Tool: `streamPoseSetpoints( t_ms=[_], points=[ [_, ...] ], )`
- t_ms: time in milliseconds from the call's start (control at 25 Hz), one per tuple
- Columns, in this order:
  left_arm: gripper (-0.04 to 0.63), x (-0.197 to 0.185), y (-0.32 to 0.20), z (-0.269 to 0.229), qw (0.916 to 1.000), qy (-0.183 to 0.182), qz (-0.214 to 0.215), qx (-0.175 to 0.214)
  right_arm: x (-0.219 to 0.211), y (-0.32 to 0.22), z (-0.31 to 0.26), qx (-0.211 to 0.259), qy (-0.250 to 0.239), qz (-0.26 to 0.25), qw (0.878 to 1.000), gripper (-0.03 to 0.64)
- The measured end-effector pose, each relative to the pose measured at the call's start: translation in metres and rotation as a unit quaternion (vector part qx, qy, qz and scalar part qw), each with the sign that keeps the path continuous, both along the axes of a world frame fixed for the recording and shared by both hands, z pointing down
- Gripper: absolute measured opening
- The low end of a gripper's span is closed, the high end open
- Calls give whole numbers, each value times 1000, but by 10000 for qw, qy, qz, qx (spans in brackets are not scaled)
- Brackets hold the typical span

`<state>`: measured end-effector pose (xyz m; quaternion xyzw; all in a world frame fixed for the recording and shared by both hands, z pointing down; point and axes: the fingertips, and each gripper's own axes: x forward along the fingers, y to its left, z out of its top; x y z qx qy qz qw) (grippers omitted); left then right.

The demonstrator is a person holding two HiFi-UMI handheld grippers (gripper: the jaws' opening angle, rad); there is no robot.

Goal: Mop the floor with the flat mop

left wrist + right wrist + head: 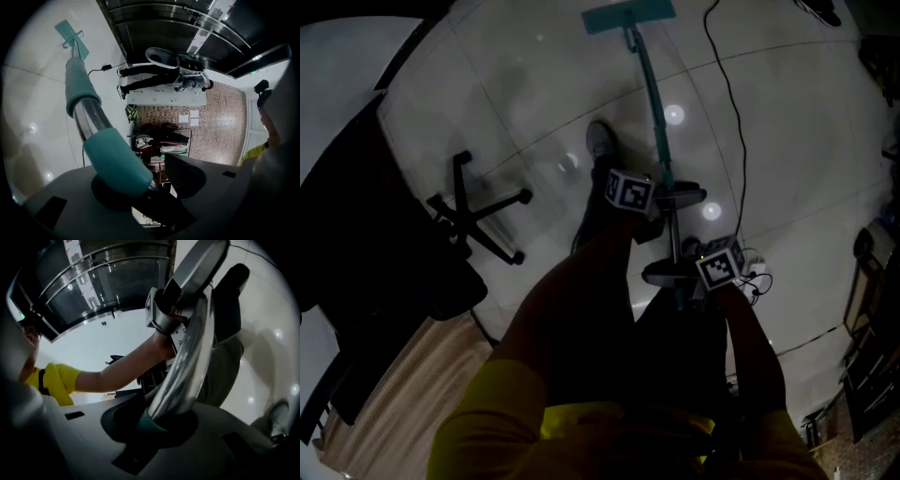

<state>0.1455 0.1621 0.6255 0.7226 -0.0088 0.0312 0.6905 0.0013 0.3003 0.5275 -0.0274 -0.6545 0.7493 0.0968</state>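
The flat mop's teal head (628, 14) lies on the glossy tiled floor ahead, and its pole (654, 103) runs back to both grippers. My left gripper (680, 199) is the upper one on the pole. In the left gripper view the teal sleeve (117, 159) rests against one jaw of the left gripper (154, 180), while the ribbed pad (187, 174) of the other jaw stands apart from it: open. My right gripper (667, 273) sits lower, near the pole's end. In the right gripper view the chrome pole (187, 362) ends in a teal cap seated between the right gripper's (154, 427) jaws, which are shut on it.
A black office chair base (478, 211) stands to the left, beside dark furniture. A black cable (731, 122) trails over the tiles to the right of the pole. The person's shoe (600, 141) is near the pole. A cluttered shelf (159, 136) lines a brick wall.
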Motion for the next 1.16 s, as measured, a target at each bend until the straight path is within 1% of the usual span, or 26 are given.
streamPoseSetpoints(
  t_ms=[80,120,200,240,320,400,520,600,680,800,840,880,960,1040,1160],
  points=[
    [213,-7,-27,11,9998,-65,71,154,-9,-24,11,-69,-191,210,9996,80],
    [215,-11,-36,15,9998,-143,72,151,-13,-33,12,-93,-224,277,9993,81],
    [215,-19,-43,16,9996,-283,-76,-45,-17,-41,9,-226,-279,474,9982,78],
    [213,-20,-40,13,9992,-270,-209,-219,-17,-39,3,-320,-326,596,9972,77],
    [212,-15,-22,-4,9976,5,-413,-555,-15,-24,-14,-480,-421,747,9952,75],
    [212,-10,8,-23,9961,217,-466,-716,-13,4,-31,-582,-427,783,9943,75],
    [211,-6,55,-45,9959,222,-477,-736,-9,50,-52,-828,-296,690,9937,68],
    [215,-3,81,-66,9954,235,-434,-826,-10,71,-79,-866,-364,585,9939,61],
    [218,-4,98,-95,9938,250,-440,-988,-10,84,-114,-916,-391,435,9941,80],
    [218,-3,106,-149,9897,167,-522,-1326,-5,84,-181,-1093,-514,421,9918,92],
    [218,0,102,-169,9901,156,-504,-1304,-1,80,-202,-1051,-527,388,9923,92],
    [218,3,96,-189,9919,187,-478,-1159,3,76,-220,-970,-516,331,9934,92],
    [218,7,76,-225,9964,219,-443,-693,10,69,-246,-780,-417,184,9959,89],
    [218,11,57,-251,9983,203,-417,-352,17,60,-261,-510,-264,-2,9983,86],
    [218,13,33,-284,9986,241,-468,-10,25,46,-279,-105,-37,-268,9996,86]
  ],
)
